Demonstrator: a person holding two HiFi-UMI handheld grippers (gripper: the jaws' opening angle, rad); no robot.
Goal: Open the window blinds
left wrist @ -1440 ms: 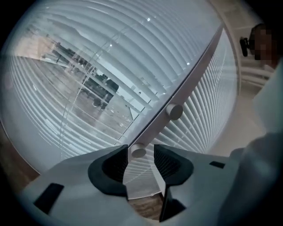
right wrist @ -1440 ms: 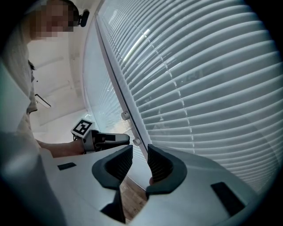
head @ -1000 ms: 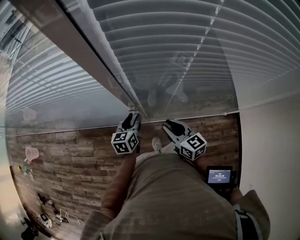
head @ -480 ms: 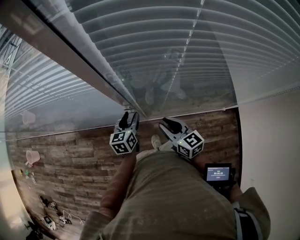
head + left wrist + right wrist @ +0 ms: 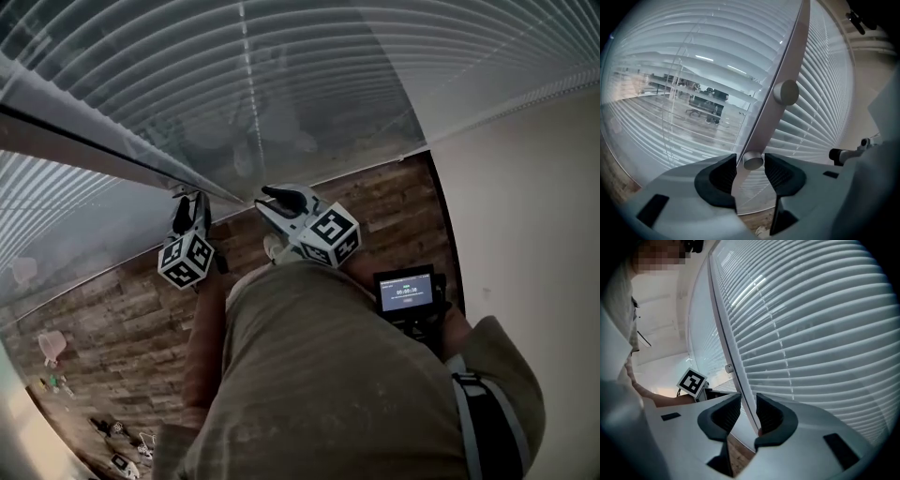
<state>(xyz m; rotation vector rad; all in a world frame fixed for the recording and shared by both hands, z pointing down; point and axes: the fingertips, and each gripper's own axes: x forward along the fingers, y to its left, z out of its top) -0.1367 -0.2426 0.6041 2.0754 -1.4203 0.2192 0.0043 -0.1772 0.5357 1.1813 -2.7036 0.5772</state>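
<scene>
White slatted blinds [image 5: 281, 75] hang behind glass on both sides of a grey upright frame [image 5: 94, 141]. In the left gripper view a small round knob [image 5: 753, 161] on that frame [image 5: 787, 61] sits between the jaws of my left gripper [image 5: 751, 161]. The jaws have just been opening and the pads stand just off the knob. A second knob [image 5: 786, 92] shows higher up the frame. My right gripper [image 5: 747, 408] is open, with the frame's edge [image 5: 724, 333] running through the gap. In the head view the left gripper [image 5: 183, 202] and right gripper [image 5: 272, 195] point at the frame's foot.
Wooden plank floor [image 5: 112, 309] runs along the glass. A white wall [image 5: 525, 206] closes the right side. A small screen device [image 5: 405, 291] hangs at the person's waist. Small loose items [image 5: 52, 347] lie on the floor at the far left.
The head view has swung, so both grippers sit further up and left in it. The left gripper's jaws stand wider apart than a second ago. The right gripper has risen slightly.
</scene>
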